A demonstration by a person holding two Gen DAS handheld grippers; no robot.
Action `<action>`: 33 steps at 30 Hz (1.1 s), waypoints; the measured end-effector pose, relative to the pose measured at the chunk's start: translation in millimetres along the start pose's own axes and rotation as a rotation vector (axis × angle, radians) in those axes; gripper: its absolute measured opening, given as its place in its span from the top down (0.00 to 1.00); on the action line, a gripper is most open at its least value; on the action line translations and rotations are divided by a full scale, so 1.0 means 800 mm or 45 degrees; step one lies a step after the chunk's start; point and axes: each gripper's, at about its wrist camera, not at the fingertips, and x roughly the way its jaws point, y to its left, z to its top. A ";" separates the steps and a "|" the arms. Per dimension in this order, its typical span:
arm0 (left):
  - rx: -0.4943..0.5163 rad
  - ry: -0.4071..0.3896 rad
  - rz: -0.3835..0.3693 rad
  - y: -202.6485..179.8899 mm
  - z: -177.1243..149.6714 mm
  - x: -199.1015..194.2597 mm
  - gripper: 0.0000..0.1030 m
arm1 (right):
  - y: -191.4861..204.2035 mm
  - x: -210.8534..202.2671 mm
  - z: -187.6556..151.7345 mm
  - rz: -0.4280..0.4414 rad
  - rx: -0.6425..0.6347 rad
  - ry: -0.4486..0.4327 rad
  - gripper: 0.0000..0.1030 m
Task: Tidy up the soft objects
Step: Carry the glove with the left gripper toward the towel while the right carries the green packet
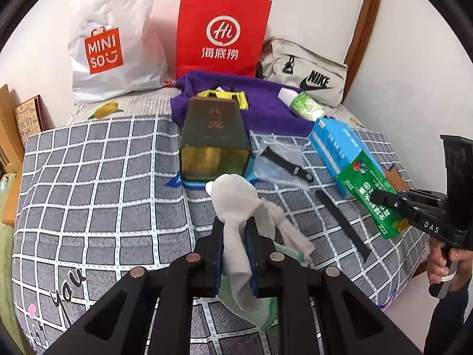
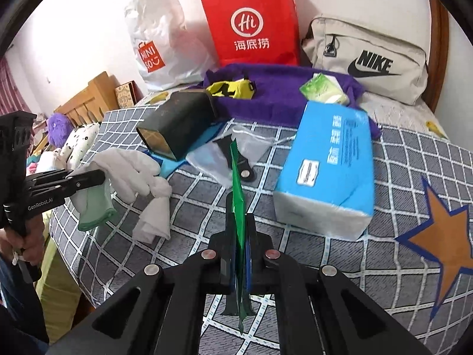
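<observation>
My left gripper (image 1: 235, 227) is shut on a white sock with a pale green cuff (image 1: 236, 204); the sock hangs limp above the checked bedspread. From the right wrist view the same gripper (image 2: 99, 176) and white sock (image 2: 130, 171) show at the left. My right gripper (image 2: 239, 224) is shut on a flat green packet (image 2: 238, 189), seen edge-on between its pads. In the left wrist view that right gripper (image 1: 377, 198) pinches the green packet (image 1: 369, 190) in front of the blue tissue pack (image 1: 340, 142). A purple towel (image 1: 260, 103) lies at the back with a yellow item (image 1: 224, 96) on it.
A dark tin box (image 1: 214, 139) lies mid-bed beside a clear pouch with a black strap (image 1: 280, 162). A white shopping bag (image 1: 115, 44), a red paper bag (image 1: 221, 32) and a beige Nike bag (image 1: 304, 71) stand along the wall. A green wipes pack (image 1: 306, 106) rests on the towel.
</observation>
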 end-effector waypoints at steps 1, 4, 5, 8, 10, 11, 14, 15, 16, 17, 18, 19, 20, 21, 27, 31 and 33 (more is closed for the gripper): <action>0.002 -0.009 -0.006 -0.001 0.003 -0.005 0.87 | 0.000 -0.003 0.003 -0.005 -0.001 -0.003 0.96; 0.013 -0.035 -0.018 -0.005 0.012 -0.016 0.87 | 0.000 -0.014 0.013 -0.009 -0.002 -0.023 0.96; 0.015 -0.045 -0.020 -0.006 0.016 -0.020 0.87 | 0.000 -0.017 0.016 -0.011 -0.004 -0.031 0.96; 0.027 -0.074 -0.023 -0.010 0.027 -0.032 0.87 | 0.000 -0.029 0.029 -0.017 -0.006 -0.063 0.96; 0.025 -0.090 -0.025 -0.012 0.036 -0.037 0.87 | -0.003 -0.035 0.038 -0.019 -0.004 -0.077 0.96; 0.022 -0.095 -0.027 -0.012 0.039 -0.038 0.87 | -0.005 -0.037 0.044 -0.026 -0.002 -0.085 0.96; 0.008 -0.109 -0.031 -0.012 0.053 -0.038 0.87 | -0.009 -0.042 0.058 -0.048 -0.010 -0.100 0.95; 0.009 -0.112 -0.028 -0.013 0.057 -0.038 0.87 | -0.010 -0.043 0.062 -0.054 -0.013 -0.106 0.96; 0.009 -0.114 -0.023 -0.013 0.062 -0.037 0.87 | -0.012 -0.044 0.067 -0.056 -0.015 -0.109 0.96; 0.009 -0.115 -0.020 -0.013 0.067 -0.036 0.87 | -0.014 -0.044 0.071 -0.061 -0.011 -0.114 0.96; 0.009 -0.116 -0.018 -0.013 0.072 -0.034 0.87 | -0.016 -0.044 0.076 -0.065 -0.008 -0.117 0.96; 0.006 -0.116 -0.013 -0.012 0.077 -0.032 0.87 | -0.019 -0.045 0.081 -0.068 -0.010 -0.119 0.96; 0.006 -0.118 -0.006 -0.011 0.082 -0.029 0.87 | -0.021 -0.045 0.086 -0.070 -0.011 -0.127 0.96; 0.004 -0.117 0.008 -0.010 0.088 -0.025 0.87 | -0.024 -0.044 0.091 -0.072 -0.010 -0.131 0.96; -0.011 -0.116 0.044 -0.007 0.119 -0.003 0.87 | -0.036 -0.034 0.121 -0.093 0.000 -0.145 0.95; -0.010 -0.111 0.051 -0.006 0.142 0.013 0.87 | -0.046 -0.024 0.141 -0.093 0.006 -0.152 0.96; -0.015 -0.114 0.063 -0.003 0.153 0.021 0.87 | -0.051 -0.017 0.153 -0.093 0.007 -0.158 0.96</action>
